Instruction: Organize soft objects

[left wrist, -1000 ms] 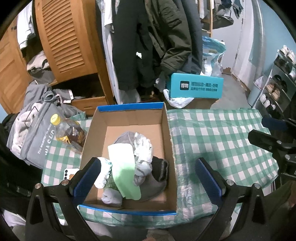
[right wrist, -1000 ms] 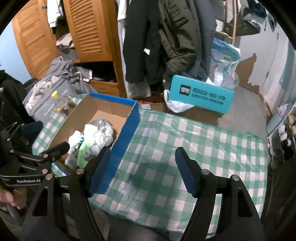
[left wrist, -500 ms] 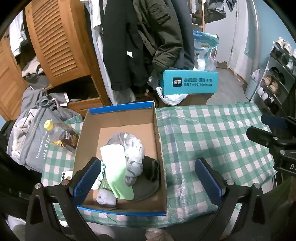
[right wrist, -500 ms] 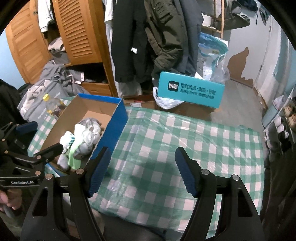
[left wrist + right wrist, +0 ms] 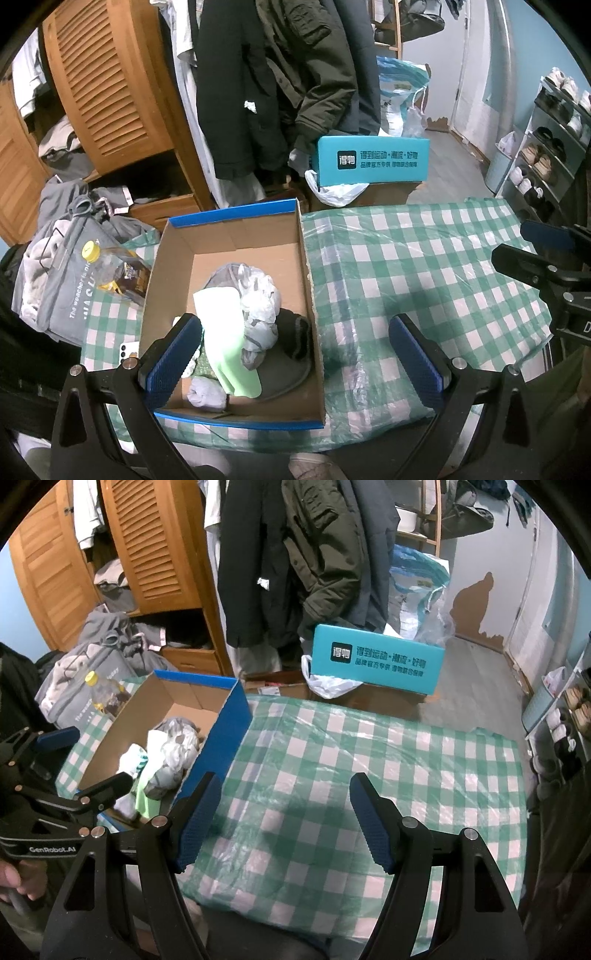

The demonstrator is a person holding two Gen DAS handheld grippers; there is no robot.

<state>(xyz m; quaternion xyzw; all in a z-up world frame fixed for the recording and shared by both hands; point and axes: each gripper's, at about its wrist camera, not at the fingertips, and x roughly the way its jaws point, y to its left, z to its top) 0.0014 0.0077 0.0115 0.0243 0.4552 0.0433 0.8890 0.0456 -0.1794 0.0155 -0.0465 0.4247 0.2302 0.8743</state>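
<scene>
Cardboard box (image 5: pixel 236 236), blue-rimmed, sits at the left end of a table under a green checked cloth (image 5: pixel 424 266). Used here as the landmark.

Inside the box, toward its near end: a heap of soft things (image 5: pixel 251 317). A pale green piece lies on top, a grey-white bundle beside it, a dark knit item against the right wall, a small grey wad at the near wall. Far half of the box floor is bare cardboard.

Left gripper (image 5: pixel 295 354) hangs above the near end of the box, jaws wide apart, nothing between the pads; one pad is over the heap's left edge, the other out past the right wall over the cloth. Not touching anything, as far as can be seen.

Right gripper (image 5: pixel 284 819) is to the right of the box over the cloth, jaws spread, empty.

Left of the box: a bottle with a yellow cap (image 5: pixel 110 273) and a phone (image 5: pixel 127 350), both on the cloth.

Judgement: collecting looks done or nearly so. No loose soft item shows on the cloth right of the box. The heap is jumbled, so tidying may remain.
</scene>
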